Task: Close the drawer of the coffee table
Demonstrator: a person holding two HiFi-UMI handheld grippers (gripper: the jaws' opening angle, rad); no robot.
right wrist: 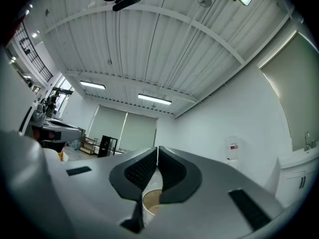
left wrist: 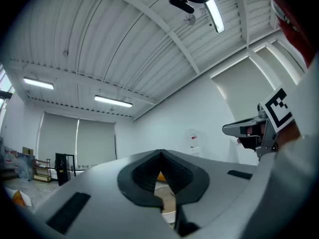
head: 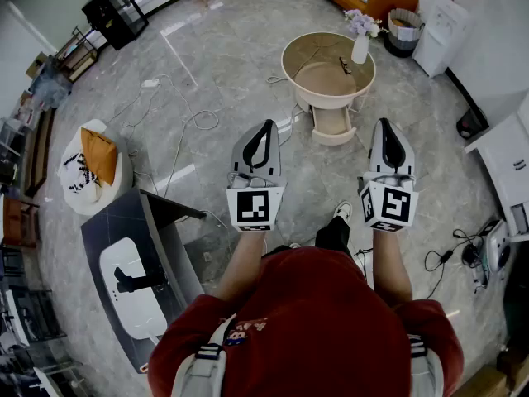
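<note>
Left gripper (head: 266,126) and right gripper (head: 388,124) are both pressed together, empty, well apart from the coffee table (head: 291,64) far ahead, whose drawer (head: 334,127) juts toward the near side; approach squarely and push the drawer front straight in.

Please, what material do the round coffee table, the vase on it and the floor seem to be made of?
Coffee table: probably painted wood or board, matte cream, even colour, no grain visible.
Vase: likely ceramic, plain white, smooth; glaze too small to tell.
Floor: polished stone or marble-look tile, grey with pale veins, soft light reflections.
</note>
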